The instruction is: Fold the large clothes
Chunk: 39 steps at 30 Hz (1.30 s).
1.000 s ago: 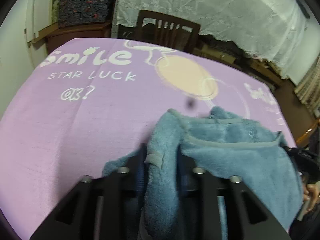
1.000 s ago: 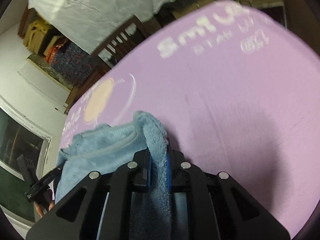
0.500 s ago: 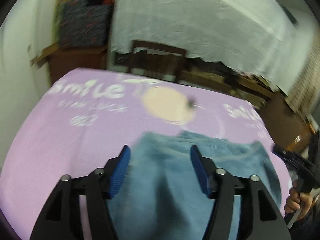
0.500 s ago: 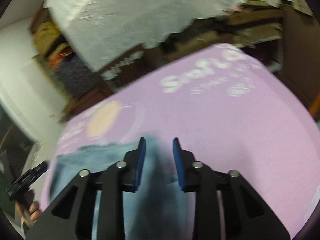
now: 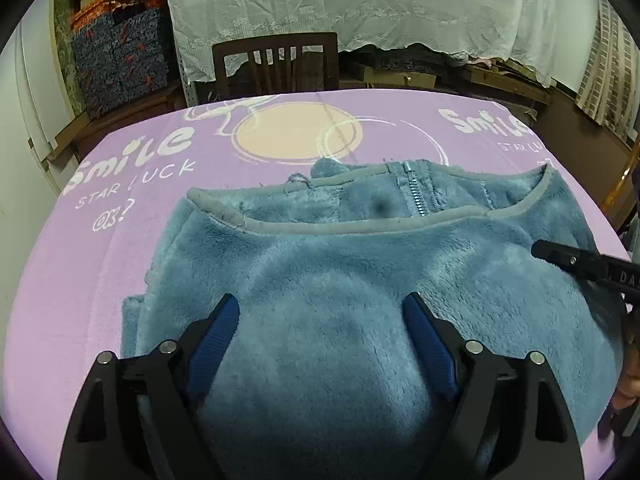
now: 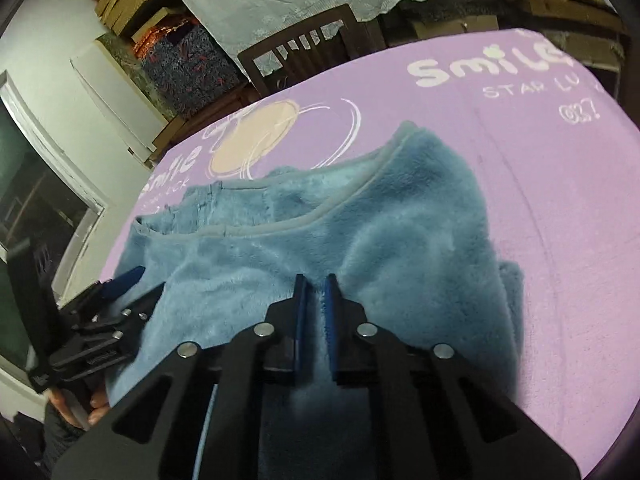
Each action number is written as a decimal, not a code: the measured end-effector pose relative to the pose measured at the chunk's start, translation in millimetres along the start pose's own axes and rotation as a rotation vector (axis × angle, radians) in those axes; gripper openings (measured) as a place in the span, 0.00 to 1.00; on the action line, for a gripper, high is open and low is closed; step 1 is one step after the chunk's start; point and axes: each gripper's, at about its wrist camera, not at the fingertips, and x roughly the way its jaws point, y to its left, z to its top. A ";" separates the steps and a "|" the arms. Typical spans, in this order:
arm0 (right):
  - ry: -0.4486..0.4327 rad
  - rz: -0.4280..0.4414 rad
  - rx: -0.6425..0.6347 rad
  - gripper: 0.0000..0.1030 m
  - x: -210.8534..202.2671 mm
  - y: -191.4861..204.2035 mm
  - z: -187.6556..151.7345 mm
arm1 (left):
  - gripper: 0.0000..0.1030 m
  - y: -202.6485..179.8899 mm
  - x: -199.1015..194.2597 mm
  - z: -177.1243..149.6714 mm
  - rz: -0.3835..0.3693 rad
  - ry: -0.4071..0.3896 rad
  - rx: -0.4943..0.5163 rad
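Lying folded once on the purple printed tablecloth, fuzzy blue fleece garment below wide-spread left gripper and narrowly parted, empty right gripper; best smoothed flat, then pinched at both side edges together.

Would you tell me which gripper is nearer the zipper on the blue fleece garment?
Left, by my reading. The left gripper sits below the zipper; the right gripper sits farther off toward the garment's right side.
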 end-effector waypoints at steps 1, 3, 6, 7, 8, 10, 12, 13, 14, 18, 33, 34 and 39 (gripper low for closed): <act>-0.004 -0.003 -0.011 0.06 0.8 0.3 -0.9 | 0.85 3.1 1.3 -0.8 -0.008 0.005 -0.011; -0.001 0.006 -0.005 0.06 0.9 -2.6 -1.7 | 0.86 4.6 3.0 -1.1 -0.010 0.008 -0.019; 0.018 0.051 0.042 0.05 -3.2 -13.7 -1.2 | 0.86 3.5 1.3 -0.9 -0.006 0.006 -0.020; 0.024 0.070 0.066 0.03 -4.8 -18.8 -0.8 | 0.86 4.2 1.0 -1.1 -0.008 0.005 -0.023; 0.028 0.089 0.092 0.01 -6.0 -25.1 0.8 | 0.86 4.3 0.8 -1.3 -0.008 0.005 -0.024; 0.032 0.122 0.145 0.00 -11.4 -38.3 -0.2 | 0.86 3.8 0.3 -1.1 -0.006 0.004 -0.026; 0.028 0.170 0.208 0.00 -21.1 -53.8 -5.8 | 0.86 3.4 0.4 -0.7 -0.002 0.003 -0.024; 0.023 0.184 0.243 0.00 -26.6 -61.7 -9.6 | 0.86 2.5 0.1 -1.0 0.000 0.003 -0.022; 0.015 0.198 0.293 0.00 -33.7 -71.2 -15.9 | 0.86 2.1 -0.5 -0.9 0.000 0.004 -0.019; -0.033 0.176 0.430 0.00 -63.6 -87.1 -43.2 | 0.85 -5.5 -21.2 -5.0 0.025 -0.032 -0.019; -0.093 0.069 0.247 0.10 -91.0 9.9 -91.9 | 0.93 -61.0 -26.2 -19.3 -0.026 -0.064 0.135; -0.088 0.067 0.250 0.09 -88.9 7.5 -93.0 | 0.95 -59.5 -20.5 -18.9 -0.036 -0.040 0.125; -0.056 0.105 0.313 0.05 -78.6 -10.0 -93.7 | 0.97 -62.0 -15.7 -20.7 -0.014 -0.036 0.144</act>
